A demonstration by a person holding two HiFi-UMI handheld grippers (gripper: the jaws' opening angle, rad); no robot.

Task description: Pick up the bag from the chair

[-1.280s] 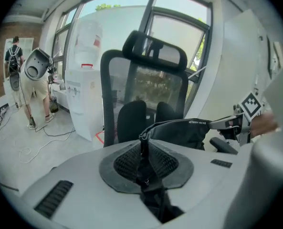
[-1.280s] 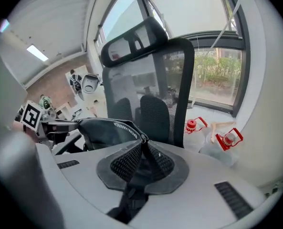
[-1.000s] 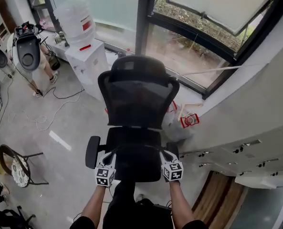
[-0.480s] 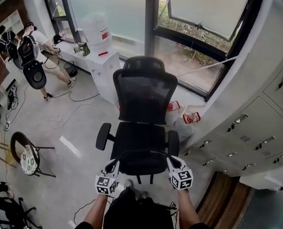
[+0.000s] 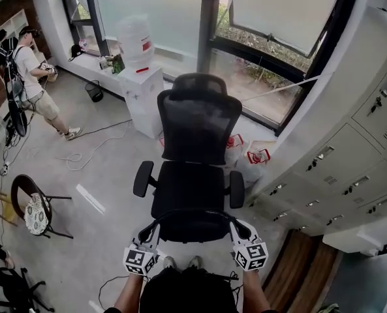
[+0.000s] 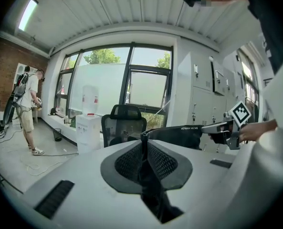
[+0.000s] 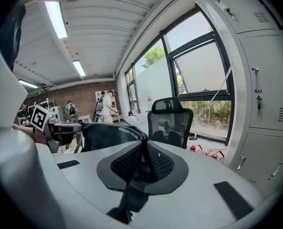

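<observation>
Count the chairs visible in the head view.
2. A black office chair stands in the centre, ahead of the person; a small round chair stands at the left edge. More may lie outside the view.

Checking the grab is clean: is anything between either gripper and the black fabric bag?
Nothing visible. The left gripper and the right gripper both have their jaws shut directly on the black fabric bag, which hangs between them.

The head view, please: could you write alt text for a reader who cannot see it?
Seen from above, the left gripper and the right gripper each clamp one end of a black fabric bag over the front of a black mesh office chair. A white water dispenser stands behind it by the windows.
</observation>
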